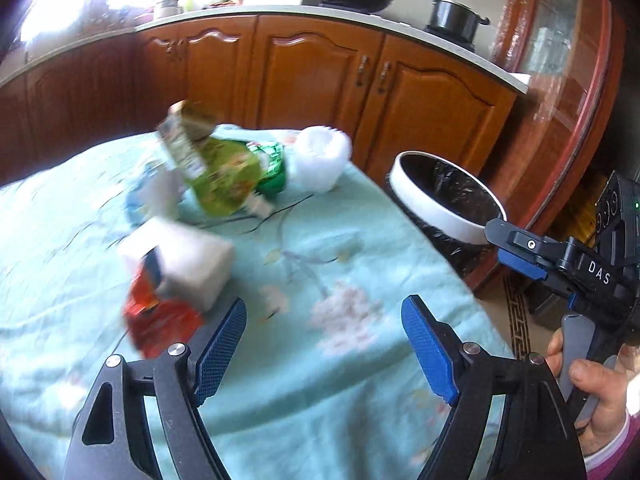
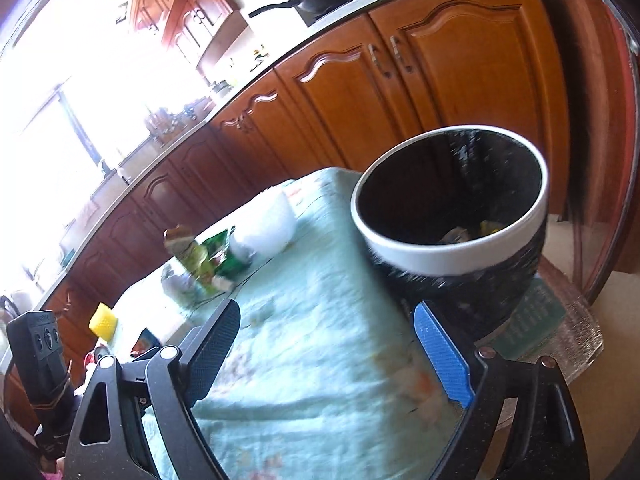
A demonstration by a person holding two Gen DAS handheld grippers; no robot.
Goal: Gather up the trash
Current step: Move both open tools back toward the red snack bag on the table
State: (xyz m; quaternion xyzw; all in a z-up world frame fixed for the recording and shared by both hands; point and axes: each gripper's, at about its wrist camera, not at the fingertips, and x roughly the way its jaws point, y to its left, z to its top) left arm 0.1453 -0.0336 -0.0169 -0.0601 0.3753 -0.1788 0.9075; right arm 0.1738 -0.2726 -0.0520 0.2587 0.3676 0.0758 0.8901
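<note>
Left gripper (image 1: 324,344), fingers wide and empty; wrappers (image 1: 224,176) on the surface (image 1: 360,360) at 11 o'clock. Right gripper (image 2: 328,352), fingers wide, empty; trash bin (image 2: 452,256) at 1 o'clock.

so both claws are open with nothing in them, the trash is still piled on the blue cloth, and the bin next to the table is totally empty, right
Not quite: the bin is not empty. The right wrist view looks down into it and shows a few scraps lying at the bottom. The rest holds: the left claw and right claw are open with nothing in them, and the trash is piled on the blue cloth.
</note>
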